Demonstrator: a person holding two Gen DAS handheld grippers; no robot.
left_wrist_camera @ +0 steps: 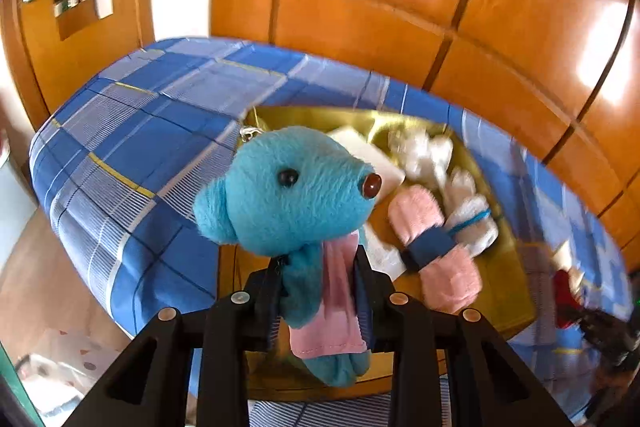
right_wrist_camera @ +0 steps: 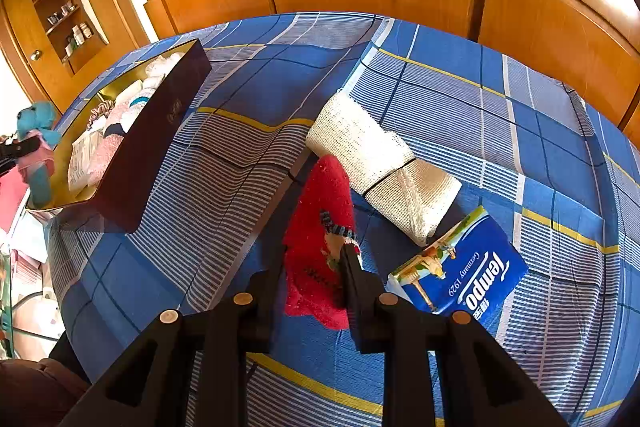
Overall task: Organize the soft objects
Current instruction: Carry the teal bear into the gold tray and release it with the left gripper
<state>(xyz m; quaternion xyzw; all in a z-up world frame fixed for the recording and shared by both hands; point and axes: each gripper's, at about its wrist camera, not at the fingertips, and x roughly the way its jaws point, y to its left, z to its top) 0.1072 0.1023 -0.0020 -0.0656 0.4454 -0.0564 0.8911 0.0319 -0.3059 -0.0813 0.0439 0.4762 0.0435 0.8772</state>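
Above the gold box (left_wrist_camera: 516, 299), left gripper (left_wrist_camera: 318, 267) clamped on blue plush (left_wrist_camera: 288, 187), right gripper (right_wrist_camera: 316, 259) seemingly on red sock (right_wrist_camera: 320, 227).

Bed layout from my two wrist feeds

Box (right_wrist_camera: 160, 131) sits left on the bed (right_wrist_camera: 440, 75) (socks (left_wrist_camera: 436, 239) inside); towel roll (right_wrist_camera: 380, 163) lies right, tissue pack (right_wrist_camera: 460, 267) before it.

"Tempo" is printed in large white letters on the blue tissue pack (right_wrist_camera: 460, 275) lying on the bedspread, with "Germany 1929" in smaller script beside it. A faint mark on the dark box (right_wrist_camera: 160, 131) cannot be read.
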